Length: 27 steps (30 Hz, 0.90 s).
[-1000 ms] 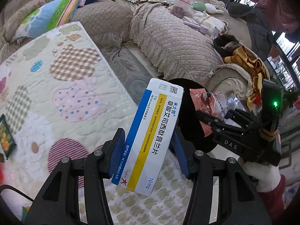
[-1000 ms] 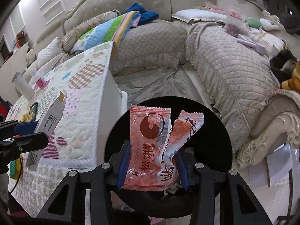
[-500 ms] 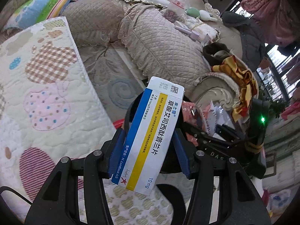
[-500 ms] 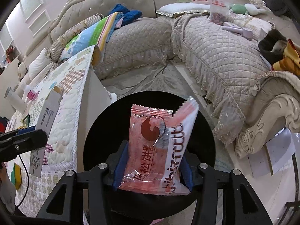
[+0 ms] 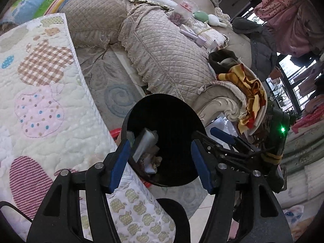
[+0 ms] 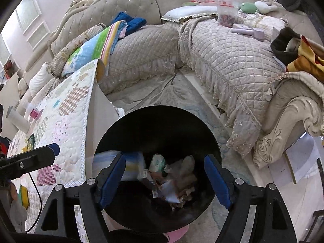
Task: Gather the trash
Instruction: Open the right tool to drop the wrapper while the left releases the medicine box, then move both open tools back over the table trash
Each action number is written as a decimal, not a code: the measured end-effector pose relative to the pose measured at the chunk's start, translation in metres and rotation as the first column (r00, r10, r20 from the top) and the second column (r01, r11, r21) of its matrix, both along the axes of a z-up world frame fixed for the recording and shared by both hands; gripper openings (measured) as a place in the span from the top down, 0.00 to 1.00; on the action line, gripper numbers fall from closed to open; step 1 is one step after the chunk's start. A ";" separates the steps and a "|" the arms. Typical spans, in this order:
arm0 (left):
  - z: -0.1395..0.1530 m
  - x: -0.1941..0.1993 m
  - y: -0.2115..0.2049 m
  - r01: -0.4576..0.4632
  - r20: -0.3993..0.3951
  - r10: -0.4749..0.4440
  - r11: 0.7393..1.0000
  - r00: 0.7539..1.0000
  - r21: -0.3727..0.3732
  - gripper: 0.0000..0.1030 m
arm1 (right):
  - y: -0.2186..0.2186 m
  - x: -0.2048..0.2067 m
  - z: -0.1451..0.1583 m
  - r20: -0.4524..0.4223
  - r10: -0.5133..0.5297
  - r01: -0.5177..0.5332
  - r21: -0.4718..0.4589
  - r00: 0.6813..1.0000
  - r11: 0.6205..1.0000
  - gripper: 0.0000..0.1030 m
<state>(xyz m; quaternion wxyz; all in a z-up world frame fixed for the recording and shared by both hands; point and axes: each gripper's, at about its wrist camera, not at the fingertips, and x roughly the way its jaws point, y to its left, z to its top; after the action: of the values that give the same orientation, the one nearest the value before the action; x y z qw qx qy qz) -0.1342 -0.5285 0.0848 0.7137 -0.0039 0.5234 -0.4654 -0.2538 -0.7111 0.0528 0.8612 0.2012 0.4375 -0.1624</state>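
Both hand-held grippers, left (image 5: 160,162) and right (image 6: 165,179), gape wide and empty above the black bin (image 6: 162,119). Inside it lie a light, stiff box (image 6: 131,165) and crumpled wrappers (image 6: 178,179); pinch any across flat faces.

The left gripper (image 5: 159,165) and right gripper (image 6: 164,179) are black frames with 2 blue pads (image 5: 119,165) each and silver screws (image 5: 65,172). A green light (image 5: 282,129) glows on the right one.

Home living room: quilted sofa (image 6: 222,56), pillows (image 6: 91,46).
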 end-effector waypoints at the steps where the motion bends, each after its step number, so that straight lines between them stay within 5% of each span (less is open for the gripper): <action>1: 0.002 -0.001 0.003 -0.006 0.012 0.006 1.000 1.000 0.004 0.41 | 0.002 0.000 0.002 0.010 0.004 -0.004 0.001 1.000 1.000 0.25; 7: 0.016 0.000 0.035 -0.094 0.122 0.085 0.993 0.989 0.070 0.41 | 0.031 0.009 0.011 0.009 0.069 -0.069 -0.063 0.998 0.996 0.25; 16: 0.017 0.021 0.118 -0.241 0.165 0.216 0.958 0.962 0.156 0.41 | 0.089 0.040 0.012 0.017 0.211 -0.210 -0.059 0.977 0.976 0.25; 27: -0.012 0.081 0.256 -0.461 0.071 0.458 0.852 0.886 0.248 0.41 | 0.169 0.085 0.010 0.024 0.382 -0.382 -0.013 0.924 0.924 0.25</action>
<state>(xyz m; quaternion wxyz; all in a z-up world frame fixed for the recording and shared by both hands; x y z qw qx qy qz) -0.0532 -0.2725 0.0726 0.8010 -0.0336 0.5599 -0.2095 -0.1690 -0.5420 0.0626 0.8828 0.1105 0.4564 0.0092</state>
